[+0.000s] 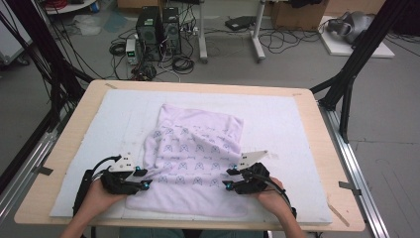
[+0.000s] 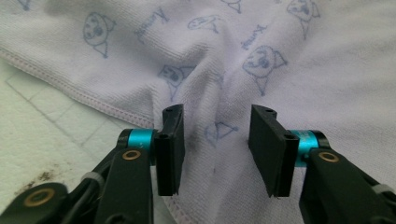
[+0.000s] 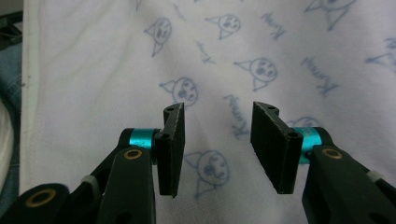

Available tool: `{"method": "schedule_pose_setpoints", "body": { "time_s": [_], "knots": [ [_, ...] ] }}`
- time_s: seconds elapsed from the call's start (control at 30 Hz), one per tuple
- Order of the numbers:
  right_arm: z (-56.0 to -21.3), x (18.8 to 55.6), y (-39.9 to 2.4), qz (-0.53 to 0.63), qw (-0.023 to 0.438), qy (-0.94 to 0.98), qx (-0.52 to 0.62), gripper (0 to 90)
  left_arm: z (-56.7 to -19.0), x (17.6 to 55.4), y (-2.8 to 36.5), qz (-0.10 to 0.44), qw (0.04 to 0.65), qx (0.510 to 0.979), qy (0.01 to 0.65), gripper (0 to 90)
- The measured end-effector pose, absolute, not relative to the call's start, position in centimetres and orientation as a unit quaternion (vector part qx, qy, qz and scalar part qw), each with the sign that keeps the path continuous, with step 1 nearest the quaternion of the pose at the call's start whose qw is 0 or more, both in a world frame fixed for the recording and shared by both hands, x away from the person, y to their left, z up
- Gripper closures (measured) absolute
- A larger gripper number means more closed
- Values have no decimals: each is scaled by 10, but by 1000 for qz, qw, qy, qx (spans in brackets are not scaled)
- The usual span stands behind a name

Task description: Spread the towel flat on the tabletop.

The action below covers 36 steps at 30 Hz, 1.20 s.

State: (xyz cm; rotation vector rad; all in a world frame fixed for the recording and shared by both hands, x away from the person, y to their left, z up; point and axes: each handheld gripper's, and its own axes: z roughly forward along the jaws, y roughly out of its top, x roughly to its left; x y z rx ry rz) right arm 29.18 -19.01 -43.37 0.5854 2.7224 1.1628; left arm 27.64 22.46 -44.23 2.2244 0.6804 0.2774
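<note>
**Desk:** What does the frame show, and where is the cloth?

**Caption writer:** A person at a wooden table (image 1: 74,129) works a white towel printed with blue cat faces (image 1: 198,148), which lies partly folded in the middle of a pale padded mat (image 1: 287,124). Its near edge lies at the mat's front, just before the person.

**Desk:** And the tools?

**Caption writer:** The left gripper (image 1: 142,178) sits at the towel's near left edge, the right gripper (image 1: 229,178) at its near right side, both low over the fabric and pointing inward.

**Desk:** Holding anything?

**Caption writer:** No. In the left gripper view the jaws of the left gripper (image 2: 215,149) stand parted, a pinched ridge of cloth rising between them, but the pads (image 2: 172,149) do not press on it. In the right gripper view the right gripper (image 3: 217,149) also stands parted over flat printed cloth.

**Desk:** Why one at each side?

**Caption writer:** My reading: the symmetrical placement suits handling both ends of one edge at once, so a fold stays square. The crease beside the hemmed border (image 2: 84,95) looks like the mark of a grip let go.
</note>
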Motion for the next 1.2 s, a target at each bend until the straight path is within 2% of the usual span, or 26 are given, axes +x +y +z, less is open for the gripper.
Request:
{"method": "schedule_pose_setpoints", "body": {
  "time_s": [0.2, 0.33, 0.43, 0.63, 0.77, 1.0, 1.1, 1.17, 1.2],
  "knots": [
    [-443, 292, -184, 380, 61, 903, 188, 618, -443, 279, 228, 107, 394, 871, 274, 705],
    [-443, 292, -185, 385, 59, 902, 184, 759, -443, 277, 226, 110, 394, 873, 264, 817],
    [-444, 292, -185, 390, 46, 901, 182, 852, -443, 277, 226, 108, 395, 874, 262, 846],
    [-441, 287, -187, 397, 43, 900, 176, 868, -439, 269, 225, 120, 386, 880, 248, 861],
    [-427, 277, -192, 423, 51, 888, 171, 868, -430, 257, 228, 129, 388, 880, 242, 861],
    [-398, 249, -199, 450, 56, 879, 147, 869, -392, 223, 229, 132, 396, 882, 216, 862],
    [-377, 233, -205, 475, 41, 870, 126, 871, -371, 208, 231, 127, 418, 875, 208, 858],
    [-362, 224, -208, 492, 37, 863, 108, 866, -358, 200, 232, 122, 438, 868, 200, 825],
    [-355, 220, -209, 501, 28, 859, 97, 849, -353, 198, 232, 122, 447, 864, 199, 766]
  ]
}}
